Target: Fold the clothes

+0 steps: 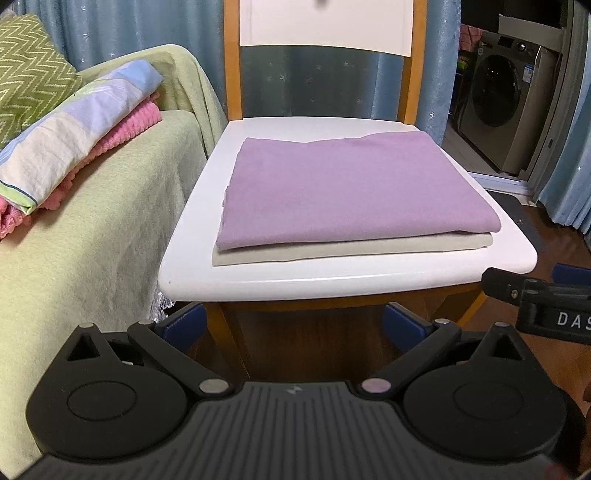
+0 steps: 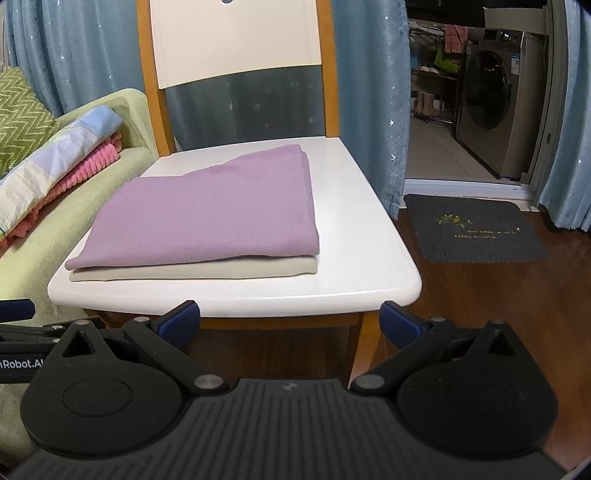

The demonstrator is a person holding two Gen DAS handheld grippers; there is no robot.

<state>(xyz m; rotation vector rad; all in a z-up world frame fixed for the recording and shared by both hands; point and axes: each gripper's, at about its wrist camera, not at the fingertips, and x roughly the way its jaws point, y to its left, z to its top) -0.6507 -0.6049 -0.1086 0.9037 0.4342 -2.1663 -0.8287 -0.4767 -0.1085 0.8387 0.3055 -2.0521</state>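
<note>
- Landmark: chair (image 1: 207,258), white seat, wood frame, white back panel; all places below are given relative to it.
- Purple cloth (image 1: 351,184), folded to a flat rectangle, lies on the seat, squarely on top of a beige cloth (image 1: 332,249). Beige cloth also folded flat, touching the seat; only its front edge shows, under the purple one.
- In the right wrist view the stack sits toward the seat's left half; bare seat shows to its right and front.
- Left gripper (image 1: 293,325): held in front of the seat's front edge and below seat level, aimed at the chair roughly level. Blue fingers (image 1: 184,325) spread wide, nothing between them, apart from the cloths. Released.
- Right gripper (image 2: 290,321): same pose, before and below the front edge, nearer the seat's right front corner, pointing at the chair. Fingers (image 2: 181,319) wide apart, empty, not touching the stack. Released.
- The two grippers are side by side: each shows at the edge of the other's view.
- Left of chair: sofa (image 1: 92,240) under a green cover, just beside the seat. On it a pile (image 1: 74,136) of folded pastel patchwork fabric over pink ribbed fabric; a green zigzag cushion (image 1: 29,74) behind.
- Behind chair: blue curtain (image 1: 147,26) with star pattern.
- Right of chair: dark mat (image 2: 476,229) on wood floor, before a doorway; washer (image 2: 491,107) beyond it.
- Person's hands holding the grippers: not visible.
</note>
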